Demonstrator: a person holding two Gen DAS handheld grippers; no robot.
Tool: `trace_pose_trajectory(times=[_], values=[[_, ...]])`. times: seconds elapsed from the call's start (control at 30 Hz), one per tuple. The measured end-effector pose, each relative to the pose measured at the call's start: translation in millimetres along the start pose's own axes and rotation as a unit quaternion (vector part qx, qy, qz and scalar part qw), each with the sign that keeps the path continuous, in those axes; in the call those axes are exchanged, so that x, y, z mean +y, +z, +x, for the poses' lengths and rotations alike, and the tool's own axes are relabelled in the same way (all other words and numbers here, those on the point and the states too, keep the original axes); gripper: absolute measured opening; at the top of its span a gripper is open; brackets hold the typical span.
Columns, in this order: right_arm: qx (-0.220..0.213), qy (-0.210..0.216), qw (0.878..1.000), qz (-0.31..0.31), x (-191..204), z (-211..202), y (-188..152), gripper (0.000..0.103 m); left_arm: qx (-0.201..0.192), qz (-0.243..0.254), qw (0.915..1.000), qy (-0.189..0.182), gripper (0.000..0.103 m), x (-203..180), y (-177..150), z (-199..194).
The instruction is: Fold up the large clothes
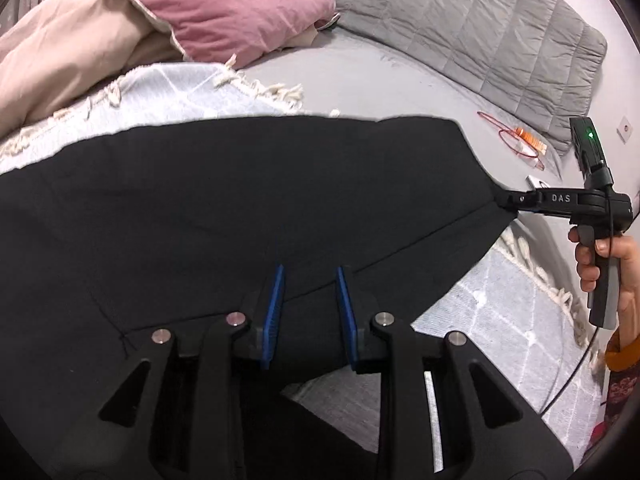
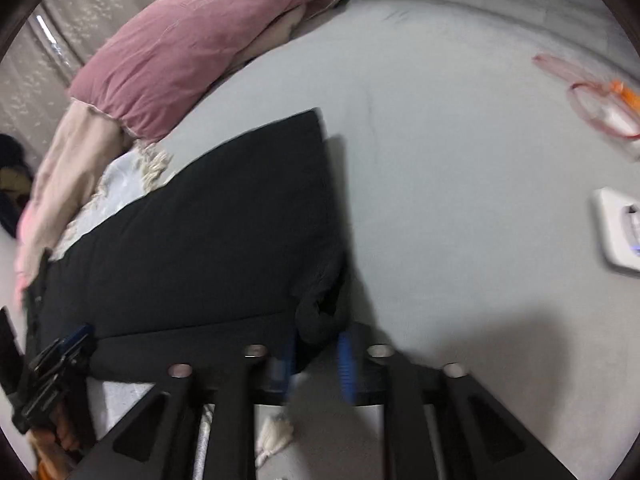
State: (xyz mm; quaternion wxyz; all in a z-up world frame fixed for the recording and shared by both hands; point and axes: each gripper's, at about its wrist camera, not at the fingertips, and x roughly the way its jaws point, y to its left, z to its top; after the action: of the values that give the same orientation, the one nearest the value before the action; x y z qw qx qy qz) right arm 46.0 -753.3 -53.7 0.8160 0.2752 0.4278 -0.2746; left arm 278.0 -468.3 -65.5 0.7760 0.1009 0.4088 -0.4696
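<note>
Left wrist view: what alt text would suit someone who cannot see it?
A black garment hangs stretched over a bed, its corner pinched by the right gripper, with the left gripper open at its near edge. A pink pillow lies behind.

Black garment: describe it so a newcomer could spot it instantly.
On the grey bed, below the pink pillow, a black garment lies partly over a pale fringed blanket. It is the only black cloth, pinched by the right gripper.
</note>
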Motion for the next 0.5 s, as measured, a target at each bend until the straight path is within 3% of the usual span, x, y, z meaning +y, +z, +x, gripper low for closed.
trace_pose_trajectory(times=[0.07, 0.1, 0.17, 0.23, 0.4, 0.5], values=[[-0.035, -0.072, 0.997, -0.007, 6, -16, 1, 0.04, -0.005, -0.014, 0.9998, -0.01, 0.028, 5, 1, -1], [-0.06, -0.087, 0.994, -0.018, 13, -27, 1, 0.04, -0.007, -0.018, 0.9997, -0.012, 0.028, 6, 2, -1], [-0.099, -0.065, 0.992, -0.04, 32, -42, 1, 0.042, -0.01, -0.016, 0.9998, -0.01, 0.028, 4, 2, -2], [-0.124, -0.039, 0.987, -0.093, 75, -47, 0, 0.047, -0.009, -0.005, 0.9999, 0.002, 0.028, -1, 1, -1], [-0.102, 0.036, 0.973, -0.202, 179, 2, -4, 0.05, -0.008, -0.006, 0.9999, -0.007, 0.028, 0, -5, -1], [-0.063, 0.018, 0.978, -0.198, 191, 47, 5, 0.05, -0.009, -0.014, 0.9997, -0.016, 0.028, 3, -6, -2]])
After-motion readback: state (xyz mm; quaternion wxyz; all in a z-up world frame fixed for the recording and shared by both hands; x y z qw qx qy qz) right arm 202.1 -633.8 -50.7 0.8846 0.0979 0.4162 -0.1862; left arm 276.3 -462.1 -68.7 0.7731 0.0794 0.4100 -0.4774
